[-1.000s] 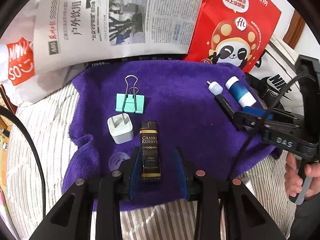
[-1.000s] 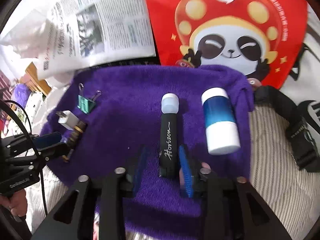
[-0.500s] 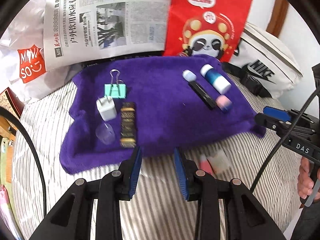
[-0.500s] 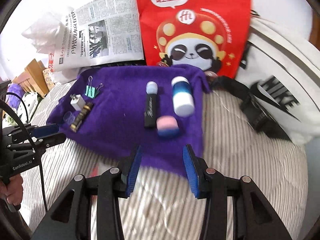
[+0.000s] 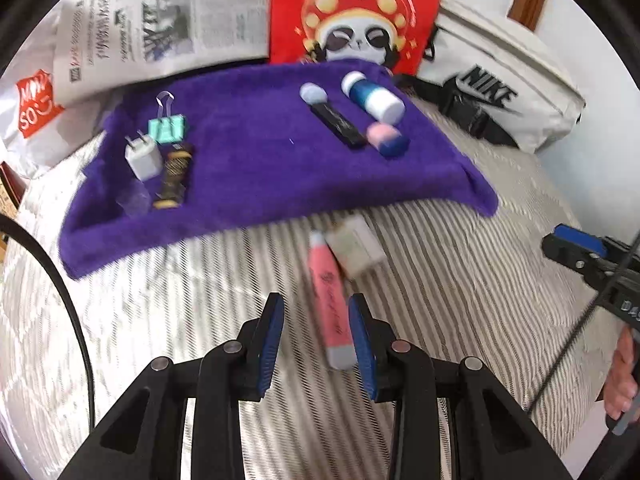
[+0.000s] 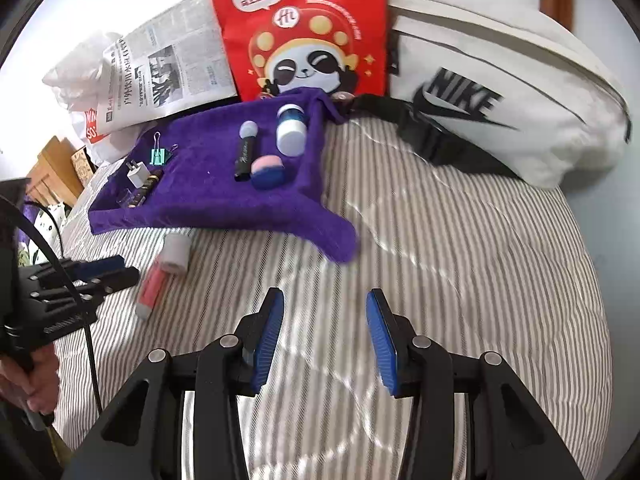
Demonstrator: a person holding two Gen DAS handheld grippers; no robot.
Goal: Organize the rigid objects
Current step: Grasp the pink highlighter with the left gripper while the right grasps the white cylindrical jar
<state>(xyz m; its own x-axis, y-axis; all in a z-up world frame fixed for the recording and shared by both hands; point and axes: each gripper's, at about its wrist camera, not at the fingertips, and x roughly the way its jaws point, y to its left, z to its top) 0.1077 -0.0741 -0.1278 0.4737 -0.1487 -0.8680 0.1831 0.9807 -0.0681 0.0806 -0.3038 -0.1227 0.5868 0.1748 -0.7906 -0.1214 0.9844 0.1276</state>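
A purple towel (image 5: 256, 168) lies on the striped bed. On its left are a green binder clip (image 5: 168, 128), a white charger plug (image 5: 142, 156), a black lighter (image 5: 174, 176) and a clear cap (image 5: 132, 200). On its right are a black tube (image 5: 334, 118), a blue-white bottle (image 5: 372, 94) and a pink-blue cap (image 5: 386, 138). A pink tube (image 5: 330, 300) and a pale box (image 5: 354, 248) lie on the bed in front of the towel. My left gripper (image 5: 316, 336) is open, the pink tube's near end between its fingers. My right gripper (image 6: 324, 332) is open and empty over bare bedding.
A newspaper (image 5: 160, 28), a red panda bag (image 5: 356, 12) and a white Nike bag (image 6: 500, 92) lean behind the towel. A white plastic bag (image 5: 28, 116) is at the far left. Striped bedding (image 6: 460, 260) spreads on the right.
Both grippers have pulled back from the towel, leaving the lighter and black tube on it. The left one now reaches around the pink tube on the bed.
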